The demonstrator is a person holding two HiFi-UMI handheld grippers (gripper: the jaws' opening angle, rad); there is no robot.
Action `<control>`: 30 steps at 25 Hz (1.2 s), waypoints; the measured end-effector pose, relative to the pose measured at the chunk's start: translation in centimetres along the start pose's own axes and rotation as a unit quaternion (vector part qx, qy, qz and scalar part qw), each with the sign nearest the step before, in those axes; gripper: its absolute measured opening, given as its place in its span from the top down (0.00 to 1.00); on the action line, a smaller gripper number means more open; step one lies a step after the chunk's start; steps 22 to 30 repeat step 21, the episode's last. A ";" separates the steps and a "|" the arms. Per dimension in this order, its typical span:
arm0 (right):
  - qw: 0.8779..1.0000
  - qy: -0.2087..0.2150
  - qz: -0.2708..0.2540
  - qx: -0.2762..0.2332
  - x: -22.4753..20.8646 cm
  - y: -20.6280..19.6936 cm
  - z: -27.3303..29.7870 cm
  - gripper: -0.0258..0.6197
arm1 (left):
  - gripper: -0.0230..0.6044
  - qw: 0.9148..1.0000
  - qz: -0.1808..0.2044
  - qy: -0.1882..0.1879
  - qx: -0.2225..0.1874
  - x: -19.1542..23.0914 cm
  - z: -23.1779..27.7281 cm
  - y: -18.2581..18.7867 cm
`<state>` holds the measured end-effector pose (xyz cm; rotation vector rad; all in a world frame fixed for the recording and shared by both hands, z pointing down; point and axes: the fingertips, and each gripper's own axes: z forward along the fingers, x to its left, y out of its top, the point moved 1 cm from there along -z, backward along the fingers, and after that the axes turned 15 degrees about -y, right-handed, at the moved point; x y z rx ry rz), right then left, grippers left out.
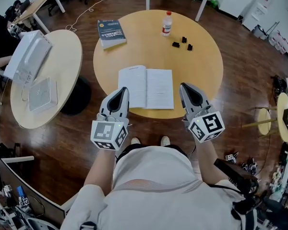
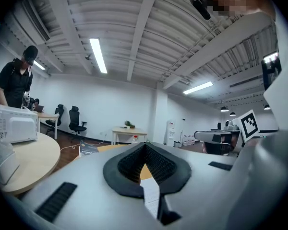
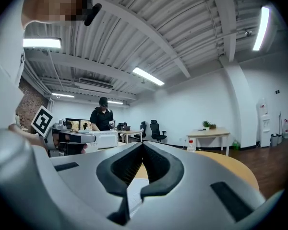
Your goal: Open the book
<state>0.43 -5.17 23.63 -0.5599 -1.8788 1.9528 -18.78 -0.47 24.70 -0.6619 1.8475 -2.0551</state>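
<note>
Your left gripper [image 1: 121, 92] has its jaws pressed together with nothing between them, and your right gripper [image 1: 185, 87] is the same: ribbed pads meeting at the tips, empty. Both hover side by side just off the counter's [image 1: 206, 68] near edge, at about 6 o'clock, pointing roughly level across it. The open book [image 1: 146, 87] lies flat at 12 o'clock from the jaws, between the two tips and near them but apart, with both white pages facing up. The opening itself looks done, so what remains is probably a clean retreat. Draw both grippers straight back and up together, jaws closed so no leaf catches, and stay off the book's near corners, since a nudge there could flip a page or slide the book. Its print shows only as fine grey lines, too small to read. At 11 o'clock from it a closed book [image 1: 111, 32] carries pale lettering on a dark teal cover, also unreadable. At 1 o'clock a bottle [image 1: 167, 24] with a red cap has a label you cannot make out, with small black pieces [image 1: 182, 43] beside it. The marker cube [image 1: 207, 125] on each gripper bears black-and-white squares, no words.
</note>
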 end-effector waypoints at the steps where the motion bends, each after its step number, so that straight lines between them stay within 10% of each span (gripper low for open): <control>1: 1.000 0.000 0.000 -0.003 -0.1 0.2 -0.1 0.95 | 0.95 1.000 -0.001 0.000 0.000 -0.2 0.0 0.0; 30: 1.000 0.005 0.004 -0.002 -1.5 -0.1 0.0 0.95 | 0.95 1.000 -0.007 0.005 0.001 -0.9 0.9 -0.3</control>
